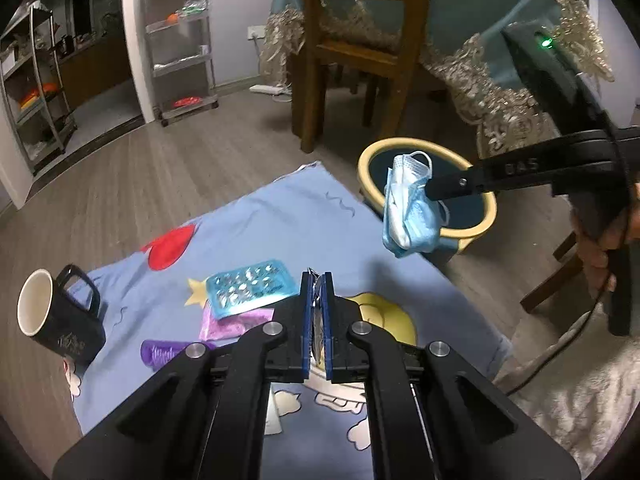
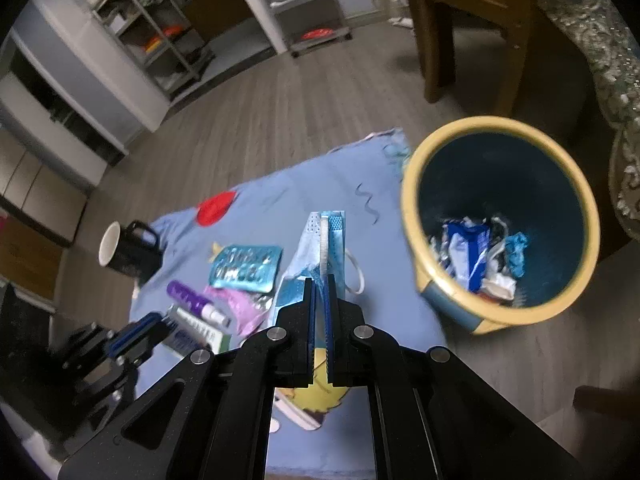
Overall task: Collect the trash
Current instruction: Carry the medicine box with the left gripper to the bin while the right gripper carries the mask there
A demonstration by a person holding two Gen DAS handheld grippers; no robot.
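Two claws working, both clamped: right gripper [image 1: 430,188] pinching crumpled pale-blue face mask [image 1: 408,208], dangling over near rim of round yellow-rimmed bin [image 1: 472,232]; left gripper [image 1: 318,280] squeezing thin silvery scrap [image 1: 316,300], probably foil, edge-on and hard to read.

Risks: mask hanging partly outside rim, ear loop snagging on jaw, dropping onto blue cartoon cloth [image 1: 280,220]; thin scrap slipping out.

Remaining on cloth: one teal blister pack [image 1: 252,288], one pink wrapper [image 1: 232,322], one purple bottle [image 1: 164,354], one black mug [image 1: 60,312].
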